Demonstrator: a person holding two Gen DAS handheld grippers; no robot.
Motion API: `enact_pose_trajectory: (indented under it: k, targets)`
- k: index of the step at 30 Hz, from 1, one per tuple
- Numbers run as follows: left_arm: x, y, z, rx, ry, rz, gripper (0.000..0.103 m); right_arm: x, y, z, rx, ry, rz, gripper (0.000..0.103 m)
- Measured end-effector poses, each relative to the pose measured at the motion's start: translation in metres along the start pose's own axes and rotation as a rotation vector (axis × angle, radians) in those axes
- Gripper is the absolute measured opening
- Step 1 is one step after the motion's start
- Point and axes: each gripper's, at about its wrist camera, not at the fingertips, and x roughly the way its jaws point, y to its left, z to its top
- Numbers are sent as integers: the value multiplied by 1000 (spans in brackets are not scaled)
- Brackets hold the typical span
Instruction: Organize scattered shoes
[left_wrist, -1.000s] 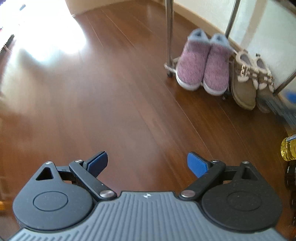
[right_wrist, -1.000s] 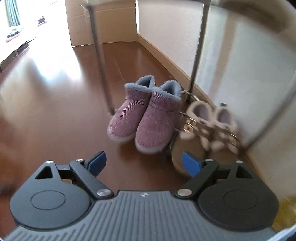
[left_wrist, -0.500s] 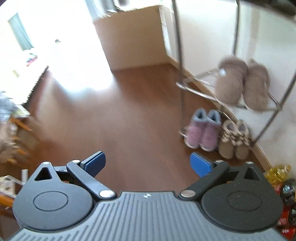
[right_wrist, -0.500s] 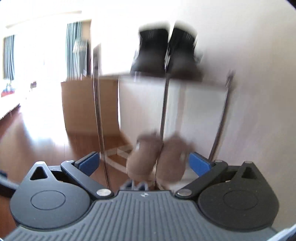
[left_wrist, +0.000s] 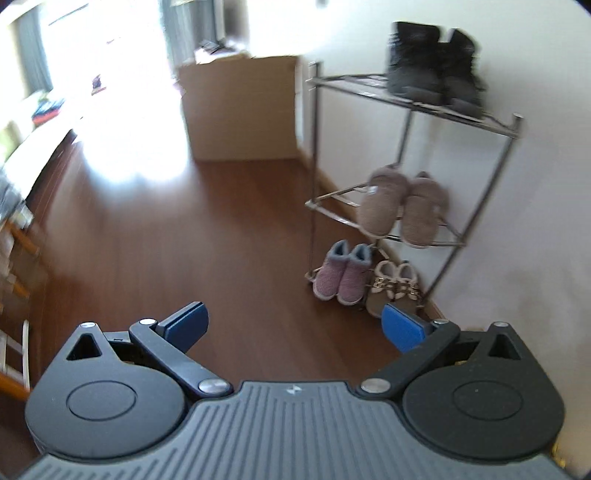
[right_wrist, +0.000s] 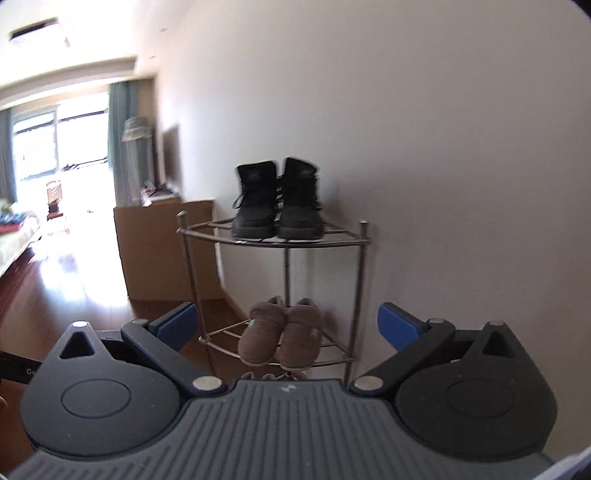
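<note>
Standing against the wall, the metal corner rack (left_wrist: 408, 107) carries black boots (left_wrist: 432, 62) on top, brown slippers (left_wrist: 404, 205) on the middle tier, and purple booties (left_wrist: 341, 273) beside tan buckled shoes (left_wrist: 393, 286) at floor level. The left gripper (left_wrist: 295, 325) is opening, its jaws nearly fully spread with nothing between them; the right gripper (right_wrist: 288, 321) is spread wide and empty.

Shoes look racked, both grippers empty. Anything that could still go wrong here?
1. The brown slippers sit on a sloped wire shelf, toes past its edge; a bump might slide them off.
2. The purple boots and tan shoes stick out at the rack's foot, a possible trip point.
</note>
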Motion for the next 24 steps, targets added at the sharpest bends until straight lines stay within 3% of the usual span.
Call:
enact_pose_trajectory:
  k: [2,7,13,24]
  targets:
    - [-12,5,-5,17,11,11,102,-19,2,-9,45,5,-39,102]
    - [-47,16,-20,25,3,13,102,-33,7,-9,74,103,-16,102]
    - [-66,10,-32,39,-39,-5,102,-58,3,-11,135,108,-7,102]
    - [-86,-10,-42,94,-71,-34,102,-68,-3,-18,101,111,4,102]
